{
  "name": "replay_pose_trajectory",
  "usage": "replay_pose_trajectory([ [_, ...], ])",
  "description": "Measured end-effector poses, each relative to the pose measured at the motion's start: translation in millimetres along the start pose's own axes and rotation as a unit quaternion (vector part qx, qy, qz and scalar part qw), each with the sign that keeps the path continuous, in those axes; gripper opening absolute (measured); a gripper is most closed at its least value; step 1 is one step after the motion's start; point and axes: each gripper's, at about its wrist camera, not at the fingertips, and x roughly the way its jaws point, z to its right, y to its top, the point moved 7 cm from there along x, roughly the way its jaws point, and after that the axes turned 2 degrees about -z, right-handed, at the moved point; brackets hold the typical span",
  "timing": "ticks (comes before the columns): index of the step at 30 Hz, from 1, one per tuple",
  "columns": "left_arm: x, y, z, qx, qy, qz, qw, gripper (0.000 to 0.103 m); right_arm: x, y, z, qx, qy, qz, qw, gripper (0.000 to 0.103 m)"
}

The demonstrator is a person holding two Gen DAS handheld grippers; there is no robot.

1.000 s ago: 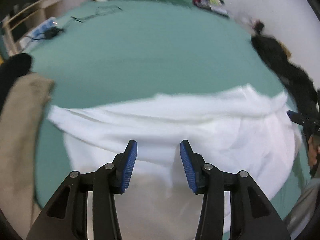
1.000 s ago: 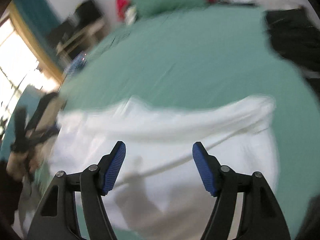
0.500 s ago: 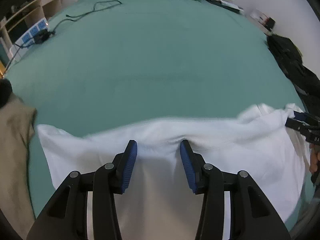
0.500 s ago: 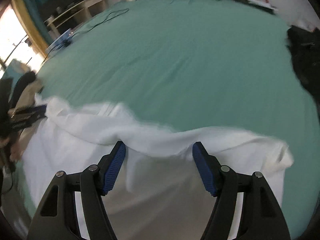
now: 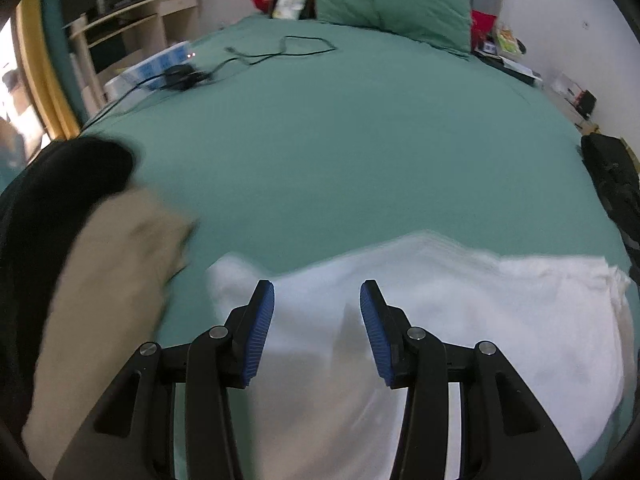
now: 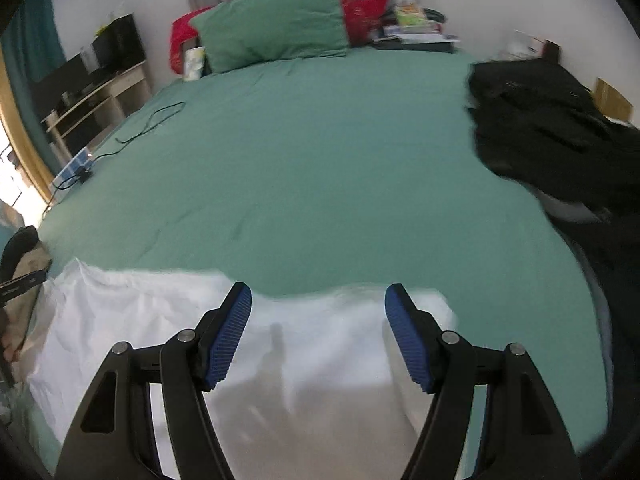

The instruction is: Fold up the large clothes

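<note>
A large white garment (image 5: 480, 320) lies spread along the near edge of the green bed (image 5: 320, 152). My left gripper (image 5: 317, 286) hovers over its left part, jaws open, nothing pinched between the blue pads. My right gripper (image 6: 318, 287) hovers over the white garment (image 6: 120, 312) near its far edge, jaws wider open and also holding nothing. The garment's far edge runs just past both sets of fingertips. Its near part is hidden under the gripper bodies.
A tan garment (image 5: 100, 300) and a black one (image 5: 60, 168) lie at the bed's left edge. Dark clothing (image 6: 540, 120) is piled at the right side. A black cable (image 5: 288, 48) and power strip (image 5: 160, 64) lie far left; a green pillow (image 6: 272, 28) sits at the headboard.
Both views have tilted up, so more of the bed and the headboard shows. The white garment now sits lower in both views. Both jaws have kept the same width.
</note>
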Motion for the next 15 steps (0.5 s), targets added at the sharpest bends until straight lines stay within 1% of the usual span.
replay_pose_trajectory([
  [3, -15.1, -37.4, -24.7, -0.016, 0.012, -0.014, 0.9997, 0.048, -10.2, -24.0, 18.5, 0.024, -0.026, -0.016, 0.999, 0.070],
  [4, -21.3, -52.4, -32.3, -0.026, 0.014, -0.017, 0.9994, 0.050, -15.3, -32.0, 23.3, 0.035, -0.026, -0.022, 0.999, 0.070],
  [5, -25.8, -60.4, -38.2, -0.034, 0.013, -0.019, 0.9992, 0.052, -23.0, -44.7, 32.2, 0.051, -0.020, -0.027, 0.998, 0.070],
  [6, -29.7, -70.2, -40.0, -0.039, 0.005, -0.019, 0.9990, 0.057, -30.0, -55.0, 37.8, 0.066, -0.016, -0.028, 0.997, 0.070],
  [8, -32.5, -88.2, -39.2, -0.044, -0.023, -0.029, 0.9984, 0.057, -41.8, -80.0, 50.2, 0.098, -0.011, -0.034, 0.995, 0.070],
  [10, -30.2, -106.0, -34.7, -0.043, -0.046, -0.050, 0.9968, 0.057, -47.1, -106.0, 58.5, 0.122, 0.000, -0.056, 0.991, 0.070],
  [11, -27.0, -115.5, -33.6, -0.045, -0.048, -0.061, 0.9960, 0.057, -47.6, -116.5, 60.2, 0.128, -0.001, -0.065, 0.990, 0.070],
  [12, -26.5, -121.8, -33.3, -0.044, -0.042, -0.055, 0.9967, 0.057, -48.5, -128.2, 58.3, 0.123, -0.004, -0.068, 0.990, 0.069],
  [13, -28.8, -124.4, -32.1, -0.036, -0.034, -0.038, 0.9981, 0.056, -50.8, -130.4, 54.4, 0.112, -0.009, -0.059, 0.992, 0.054],
  [14, -30.7, -127.4, -29.7, -0.032, -0.028, -0.036, 0.9985, 0.053, -51.4, -130.4, 47.8, 0.095, -0.011, -0.054, 0.994, 0.038],
  [15, -32.2, -128.7, -28.2, -0.031, -0.025, -0.035, 0.9986, 0.030, -50.6, -130.9, 41.1, 0.084, -0.001, -0.059, 0.995, 0.016],
])
